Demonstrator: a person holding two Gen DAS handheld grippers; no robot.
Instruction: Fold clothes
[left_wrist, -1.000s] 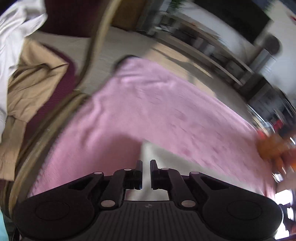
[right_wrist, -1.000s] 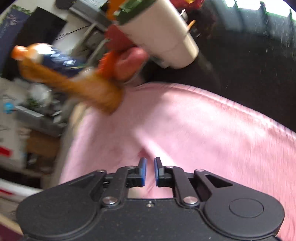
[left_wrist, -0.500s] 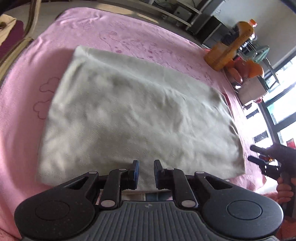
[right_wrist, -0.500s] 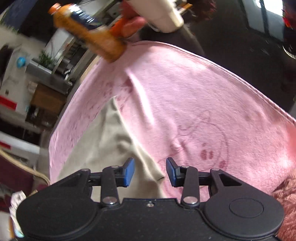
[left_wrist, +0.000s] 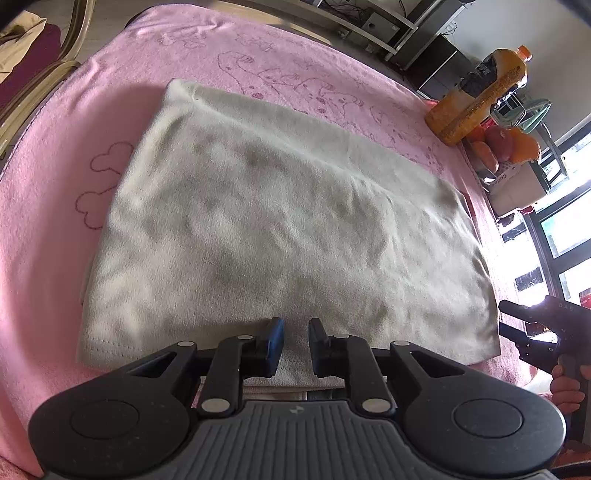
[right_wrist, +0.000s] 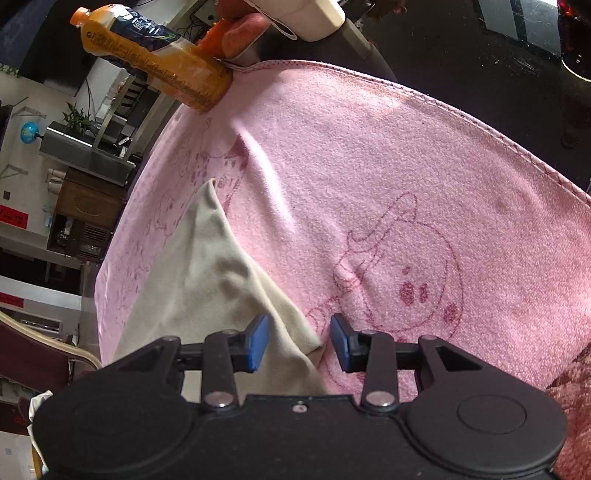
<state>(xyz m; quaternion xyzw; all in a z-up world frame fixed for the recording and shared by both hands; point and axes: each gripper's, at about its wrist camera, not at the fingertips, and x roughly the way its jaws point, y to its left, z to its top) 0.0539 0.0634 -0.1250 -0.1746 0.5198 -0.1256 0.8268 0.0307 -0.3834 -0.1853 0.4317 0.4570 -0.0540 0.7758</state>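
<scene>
Bright daylight is admitted through tall windows (left_wrist: 565, 236); metal shelving (left_wrist: 373, 18) is seen against the wall.

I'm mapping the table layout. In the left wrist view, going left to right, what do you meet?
Pink blanket → folded beige garment → orange drink bottle → right claw.

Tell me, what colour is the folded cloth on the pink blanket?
The folded cloth is pale beige, almost cream; the left wrist view shows it best.
</scene>
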